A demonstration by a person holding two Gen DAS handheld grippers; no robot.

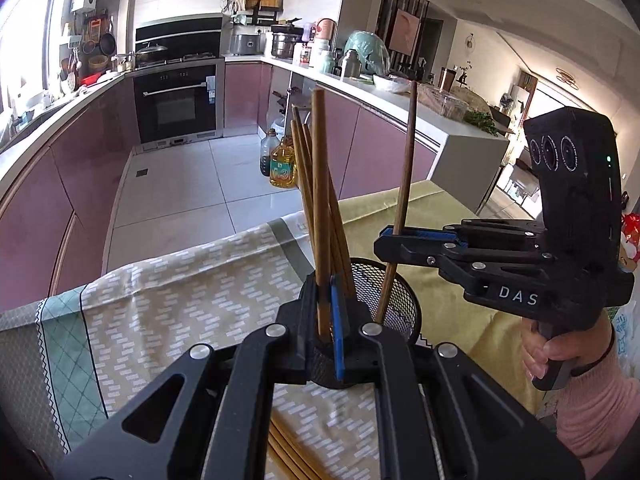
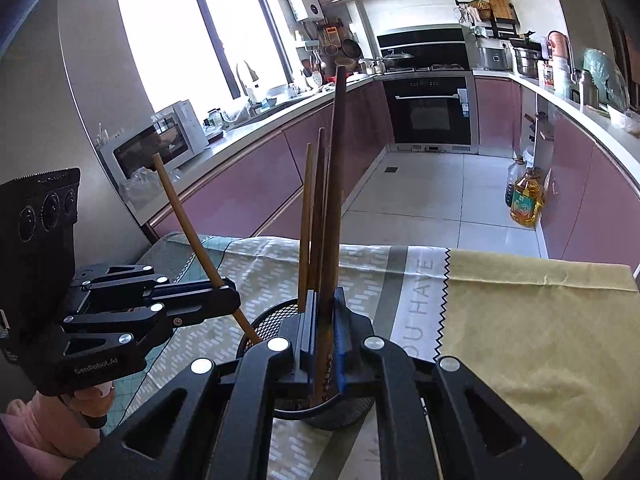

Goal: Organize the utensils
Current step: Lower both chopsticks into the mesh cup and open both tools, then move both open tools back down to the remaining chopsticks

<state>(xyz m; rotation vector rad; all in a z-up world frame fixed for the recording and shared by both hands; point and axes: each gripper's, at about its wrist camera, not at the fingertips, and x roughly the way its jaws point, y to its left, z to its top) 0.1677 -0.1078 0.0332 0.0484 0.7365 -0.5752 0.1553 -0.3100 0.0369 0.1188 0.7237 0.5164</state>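
Observation:
A black mesh cup point(image 1: 394, 294) point(image 2: 276, 314) stands on the cloth-covered table with several wooden chopsticks point(image 1: 301, 160) point(image 2: 306, 216) upright in it. My left gripper point(image 1: 325, 320) point(image 2: 229, 293) is shut on one chopstick point(image 1: 319, 184) point(image 2: 187, 229), whose lower end reaches into the cup. My right gripper point(image 2: 325, 340) point(image 1: 386, 240) is shut on a darker chopstick point(image 2: 337, 184) point(image 1: 406, 160), tip also inside the cup's rim. The two grippers flank the cup. A hand in a pink sleeve holds each gripper.
More chopsticks point(image 1: 290, 456) lie on the patterned cloth point(image 1: 172, 304) under my left gripper. A yellow cloth point(image 2: 528, 320) covers the table's right part. The table's far edge drops to a tiled floor with oil bottles point(image 1: 282, 166) point(image 2: 527, 200) beside purple cabinets.

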